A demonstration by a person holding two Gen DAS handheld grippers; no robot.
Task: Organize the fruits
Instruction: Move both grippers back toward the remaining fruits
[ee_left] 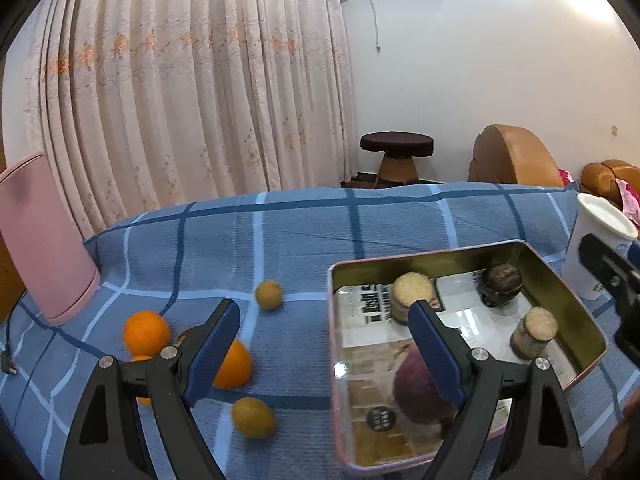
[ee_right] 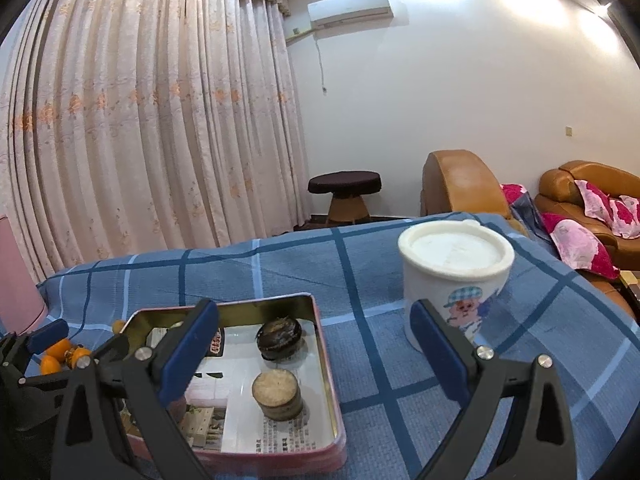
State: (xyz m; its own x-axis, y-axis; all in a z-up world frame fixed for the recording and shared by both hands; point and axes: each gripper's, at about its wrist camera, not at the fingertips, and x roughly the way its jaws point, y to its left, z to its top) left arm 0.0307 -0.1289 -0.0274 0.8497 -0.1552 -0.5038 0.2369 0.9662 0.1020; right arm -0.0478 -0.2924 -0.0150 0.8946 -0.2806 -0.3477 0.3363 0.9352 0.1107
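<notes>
Oranges [ee_left: 146, 332] and two small yellow-brown fruits [ee_left: 253, 417] lie on the cloth left of the tin [ee_left: 568, 292]. Left gripper [ee_left: 324, 344] spread wide, empty — one finger over the tin. Inside: dark fruit [ee_right: 279, 337], purple fruit [ee_left: 416, 390]. Right gripper [ee_right: 314, 344] also agape, empty. Cup [ee_right: 456, 276] right of the tin.

Orange [ee_left: 234, 364] half behind left tongs [ee_left: 324, 332], purple fruit [ee_left: 416, 388] blurred — tin [ee_left: 568, 292] corner cut off
</notes>
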